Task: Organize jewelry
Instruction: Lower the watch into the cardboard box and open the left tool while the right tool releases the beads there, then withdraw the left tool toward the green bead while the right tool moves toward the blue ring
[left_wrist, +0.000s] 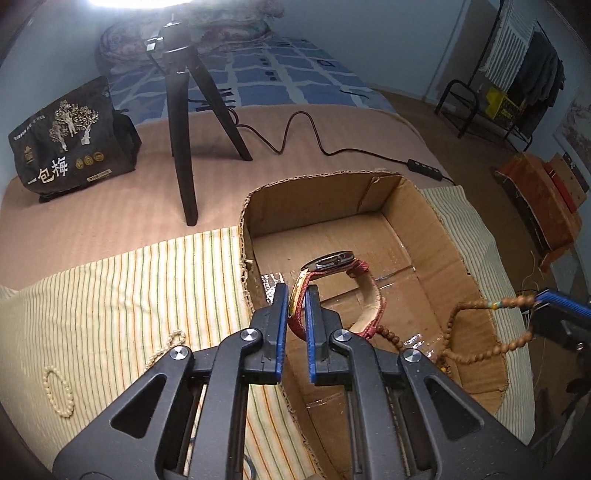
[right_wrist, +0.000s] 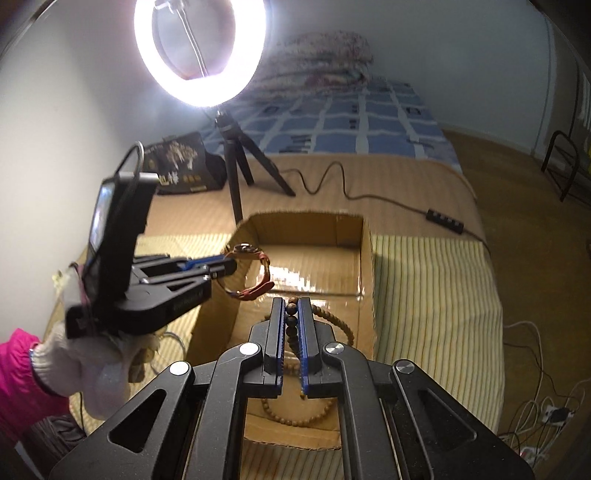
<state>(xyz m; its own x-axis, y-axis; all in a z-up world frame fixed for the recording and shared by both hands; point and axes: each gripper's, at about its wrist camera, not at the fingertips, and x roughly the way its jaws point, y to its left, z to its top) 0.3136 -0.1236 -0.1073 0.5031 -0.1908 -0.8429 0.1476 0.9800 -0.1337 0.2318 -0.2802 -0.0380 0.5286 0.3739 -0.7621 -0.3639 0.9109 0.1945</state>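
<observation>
Currently my left gripper (left_wrist: 296, 295) is clamped on the red strap of a wristwatch (left_wrist: 334, 263), jaws nearly together, with the watch face tipped away from me and the strap looping down toward 4 o'clock. The watch hangs over the open cardboard box (left_wrist: 439, 236), above its floor and not touching it. In the right wrist view the same gripper (right_wrist: 231, 266) reaches in from 9 o'clock, carried by my gloved hand (right_wrist: 92, 354) with a pink sleeve (right_wrist: 14, 373) behind it. My right gripper (right_wrist: 291, 314) is closed tight on a string of brown wooden beads (right_wrist: 334, 317); three beads sit pinched between the blue pads, and the rest of the strand drapes down below the jaws over the near part of the box. From the left wrist view, that strand (left_wrist: 480, 306) crosses the box's right wall at 3 o'clock. Two pale bead bracelets (left_wrist: 59, 391) lie on the striped cloth (left_wrist: 129, 288) at 8 o'clock, well apart from the box. Beyond the box at 12 o'clock, a tripod (left_wrist: 184, 122) with a lit ring light (right_wrist: 201, 48) stands on the bed, with a dark printed bag (left_wrist: 66, 136) to its left.
</observation>
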